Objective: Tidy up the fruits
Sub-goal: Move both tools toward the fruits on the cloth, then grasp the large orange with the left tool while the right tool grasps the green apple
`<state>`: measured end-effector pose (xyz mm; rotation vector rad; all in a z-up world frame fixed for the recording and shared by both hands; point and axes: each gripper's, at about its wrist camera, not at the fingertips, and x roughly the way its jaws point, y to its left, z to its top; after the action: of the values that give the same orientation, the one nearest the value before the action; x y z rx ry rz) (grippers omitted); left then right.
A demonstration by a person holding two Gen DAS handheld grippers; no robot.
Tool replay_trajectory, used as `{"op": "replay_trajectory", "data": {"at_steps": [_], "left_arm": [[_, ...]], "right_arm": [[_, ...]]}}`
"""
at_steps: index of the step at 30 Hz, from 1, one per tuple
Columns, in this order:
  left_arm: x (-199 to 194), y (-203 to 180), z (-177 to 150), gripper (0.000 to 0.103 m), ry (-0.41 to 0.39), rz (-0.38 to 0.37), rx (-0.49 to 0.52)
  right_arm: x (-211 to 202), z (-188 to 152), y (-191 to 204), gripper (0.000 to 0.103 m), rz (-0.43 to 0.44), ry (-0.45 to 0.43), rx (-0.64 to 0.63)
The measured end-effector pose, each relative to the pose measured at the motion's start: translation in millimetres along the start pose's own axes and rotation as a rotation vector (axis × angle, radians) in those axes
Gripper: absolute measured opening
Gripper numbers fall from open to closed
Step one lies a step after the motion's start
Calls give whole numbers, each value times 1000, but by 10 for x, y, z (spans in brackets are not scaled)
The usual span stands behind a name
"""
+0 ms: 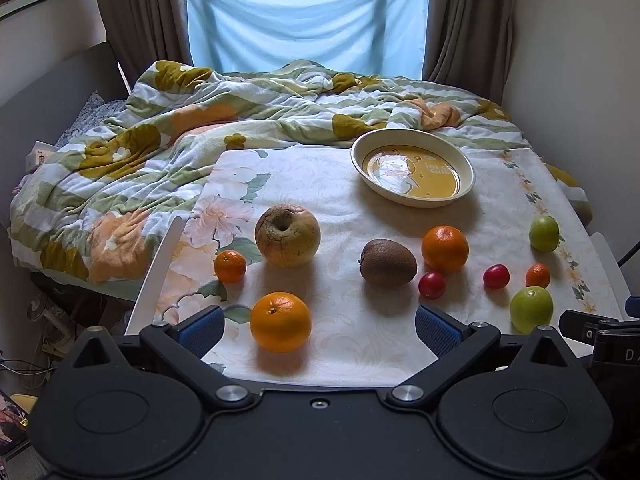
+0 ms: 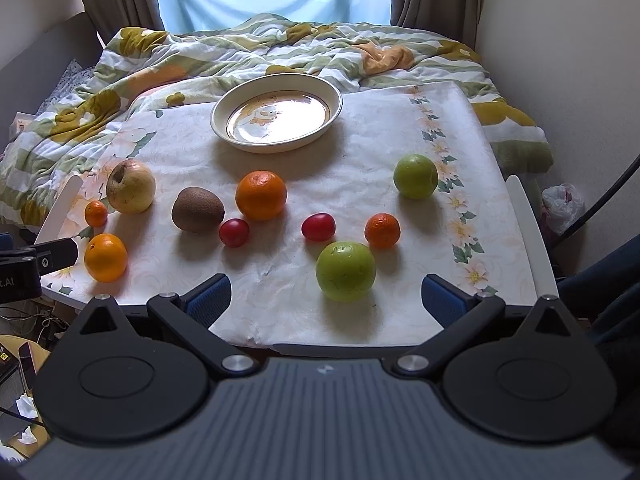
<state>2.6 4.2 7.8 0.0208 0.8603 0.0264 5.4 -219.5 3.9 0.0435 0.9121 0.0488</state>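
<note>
Fruits lie on a floral tablecloth point(image 1: 344, 184). In the left wrist view an orange point(image 1: 280, 321) sits just ahead of my open, empty left gripper point(image 1: 318, 330); beyond are a yellow apple point(image 1: 287, 235), a small mandarin point(image 1: 230, 266), a kiwi point(image 1: 388, 261), a second orange point(image 1: 445, 249) and an empty cream plate point(image 1: 412, 168). In the right wrist view a green apple point(image 2: 345, 271) sits just ahead of my open, empty right gripper point(image 2: 326, 296); beyond are two red tomatoes point(image 2: 318, 227) point(image 2: 234, 232), a mandarin point(image 2: 382, 230), another green apple point(image 2: 415, 176) and the plate point(image 2: 277, 117).
The table stands against a bed with a crumpled flowered quilt point(image 1: 160, 128); a window with a blue sheet point(image 1: 304, 20) is behind. A wall is close on the right point(image 2: 560, 40). Cables and clutter lie on the floor at left point(image 2: 24, 320); a plastic bag point(image 2: 562, 208) at right.
</note>
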Motion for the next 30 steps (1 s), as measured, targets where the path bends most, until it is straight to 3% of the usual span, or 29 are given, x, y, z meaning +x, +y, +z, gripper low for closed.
{"op": "replay_trajectory", "data": {"at_steps": [15, 30], "left_arm": [[56, 200, 98, 103, 10, -2, -21], [806, 481, -129, 102, 36, -1, -20]], "right_arm": [[30, 45, 77, 103, 4, 0, 2], [685, -35, -83, 103, -43, 16, 74]]}}
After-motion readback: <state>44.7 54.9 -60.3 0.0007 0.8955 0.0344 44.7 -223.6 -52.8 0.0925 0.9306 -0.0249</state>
